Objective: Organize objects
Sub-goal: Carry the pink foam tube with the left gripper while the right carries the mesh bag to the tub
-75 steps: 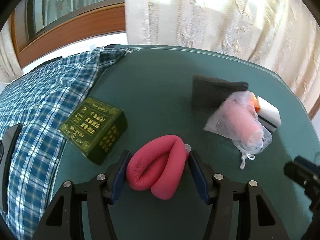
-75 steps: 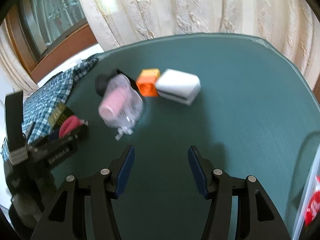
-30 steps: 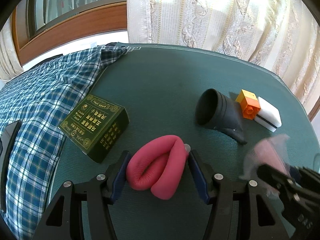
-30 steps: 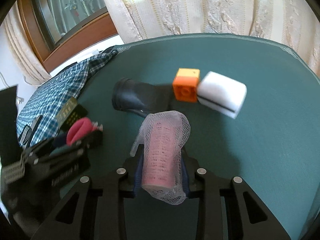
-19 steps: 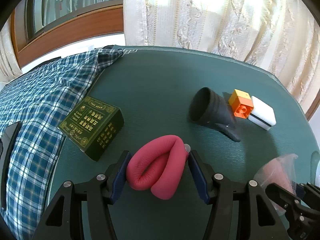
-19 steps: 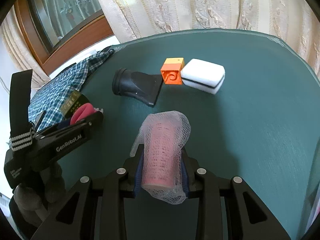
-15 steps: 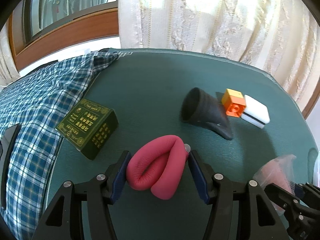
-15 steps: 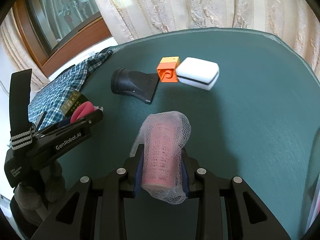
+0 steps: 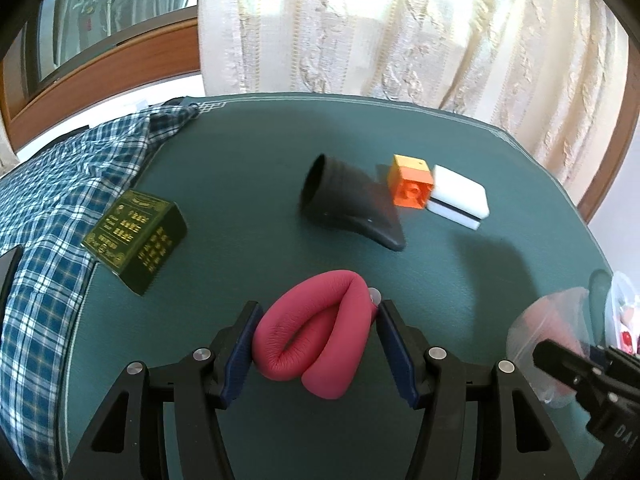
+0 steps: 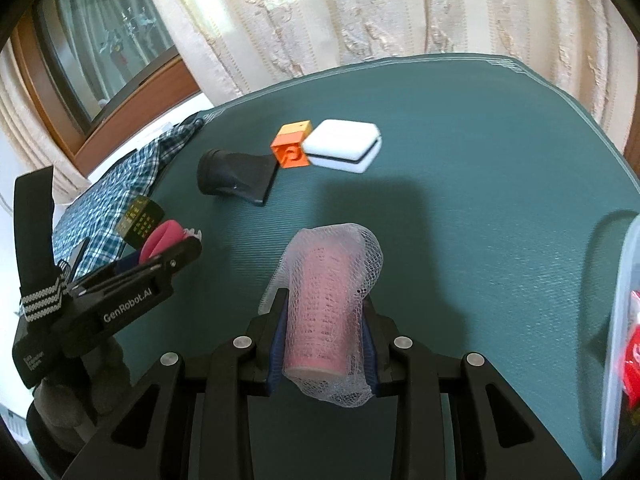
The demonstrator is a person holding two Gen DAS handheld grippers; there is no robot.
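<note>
Pink roll in right claw over bare mat.

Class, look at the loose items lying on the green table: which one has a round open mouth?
The black funnel-shaped nozzle, lying on its side beside the orange block. The block, white case and green box are closed, boxy shapes.

You are looking at a dark green cloth-covered table: a blue checked cloth is draping its left edge with a dark green printed box beside it, while a black funnel-shaped nozzle, orange toy brick and white block are lying near the far right corner.
</note>
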